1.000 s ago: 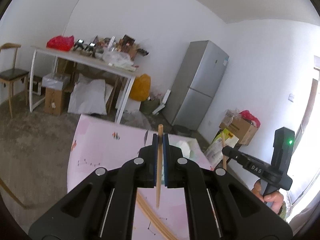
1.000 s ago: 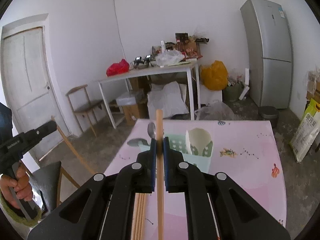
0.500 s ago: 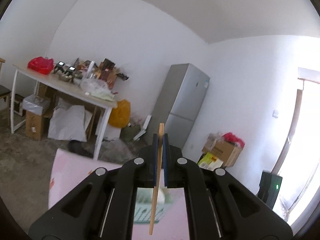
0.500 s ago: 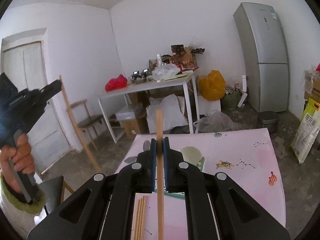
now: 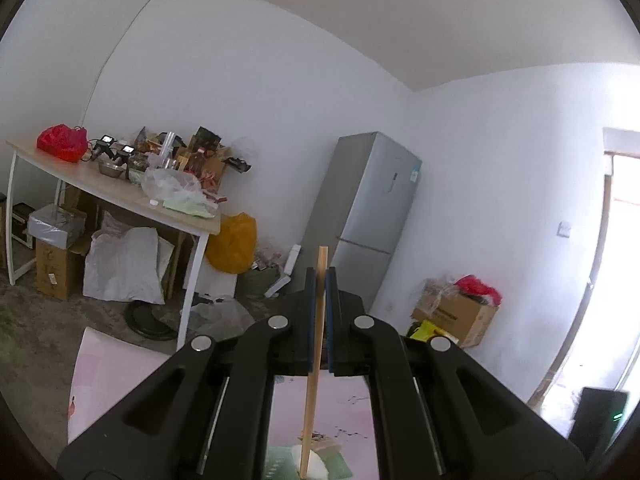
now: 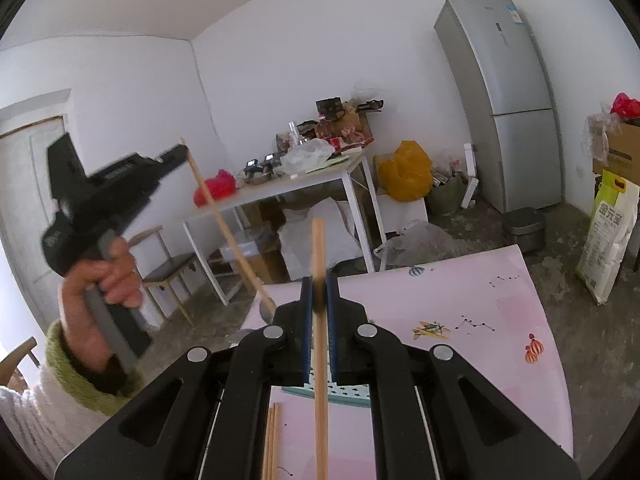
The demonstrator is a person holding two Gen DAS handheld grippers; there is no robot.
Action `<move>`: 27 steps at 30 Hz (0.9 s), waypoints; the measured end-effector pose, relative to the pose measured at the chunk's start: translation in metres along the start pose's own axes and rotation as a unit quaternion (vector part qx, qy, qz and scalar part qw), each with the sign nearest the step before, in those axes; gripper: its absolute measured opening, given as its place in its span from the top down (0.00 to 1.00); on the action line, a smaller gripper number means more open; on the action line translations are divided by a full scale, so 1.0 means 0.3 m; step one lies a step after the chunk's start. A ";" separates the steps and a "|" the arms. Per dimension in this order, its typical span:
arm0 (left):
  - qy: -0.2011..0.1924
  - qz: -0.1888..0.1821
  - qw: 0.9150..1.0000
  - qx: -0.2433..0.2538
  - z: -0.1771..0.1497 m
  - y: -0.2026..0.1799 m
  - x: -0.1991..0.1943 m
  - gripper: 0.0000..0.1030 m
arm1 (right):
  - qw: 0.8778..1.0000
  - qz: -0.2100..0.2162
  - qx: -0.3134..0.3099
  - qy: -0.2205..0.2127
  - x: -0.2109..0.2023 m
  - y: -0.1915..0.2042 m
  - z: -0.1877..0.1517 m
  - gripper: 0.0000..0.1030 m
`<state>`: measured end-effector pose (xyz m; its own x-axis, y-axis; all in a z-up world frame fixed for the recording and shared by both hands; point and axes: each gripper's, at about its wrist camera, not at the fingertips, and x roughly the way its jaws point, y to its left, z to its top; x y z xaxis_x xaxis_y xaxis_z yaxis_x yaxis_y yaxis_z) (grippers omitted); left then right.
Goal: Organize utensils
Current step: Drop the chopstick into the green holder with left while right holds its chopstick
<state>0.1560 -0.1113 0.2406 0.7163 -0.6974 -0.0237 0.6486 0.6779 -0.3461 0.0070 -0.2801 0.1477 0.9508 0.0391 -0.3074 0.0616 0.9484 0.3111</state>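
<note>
Left tongs [image 5: 319,316], black plastic with blue pads, are clamped on a thin round wooden chopstick [image 5: 314,360]. The stick stands near upright, slightly tilted, its square-cut top poking above the pads, and its lower end hangs over a green-and-white container [image 5: 308,462] seen at the bottom edge of the left wrist view.

Right tongs [image 6: 319,320], same black build with blue pads, are clamped on a second wooden chopstick [image 6: 319,360], upright, pale tan with a flat top.

In the right wrist view the left tongs show blurred at left, gripped by a hand [image 6: 102,280] with a fuzzy green cuff [image 6: 80,376] over a white knit sleeve; their chopstick slants down toward a metal spoon bowl [image 6: 267,307] at the far edge of the surface.

The surface [image 6: 480,320] is smooth pink sheet, printed with small planes, balloons and dot-line figures. Loose chopsticks [image 6: 271,436] lie flat on it, side by side, below the right tongs. A teal starred container edge [image 6: 344,394] shows just behind the right pads, mostly hidden.

Background: grey fridge [image 6: 504,100], cluttered white-legged table [image 6: 280,188], yellow bag [image 6: 406,176], rough concrete floor [image 6: 460,232].
</note>
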 end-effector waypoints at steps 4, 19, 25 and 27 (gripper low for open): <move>0.012 0.019 1.000 0.006 -0.062 0.026 0.077 0.97 | 1.000 -0.002 0.007 0.002 0.003 -0.026 -0.002 0.93; 0.107 0.057 0.993 0.005 -0.349 0.155 0.185 0.80 | 1.000 -0.007 0.002 0.012 -0.008 -0.018 -0.006 0.93; 0.093 0.056 0.994 0.020 -0.343 0.120 0.060 0.55 | 1.000 -0.003 -0.004 0.007 -0.012 -0.005 0.005 0.93; 0.087 0.055 0.994 0.024 -0.340 0.103 0.010 0.46 | 1.000 0.001 -0.003 0.007 -0.010 -0.006 0.007 0.93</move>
<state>0.1520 -0.1162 0.1341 0.7306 -0.6455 -0.2226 0.5837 0.7596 -0.2869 0.0046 -0.2825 0.1500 0.9464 0.0450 -0.3198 0.0585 0.9500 0.3067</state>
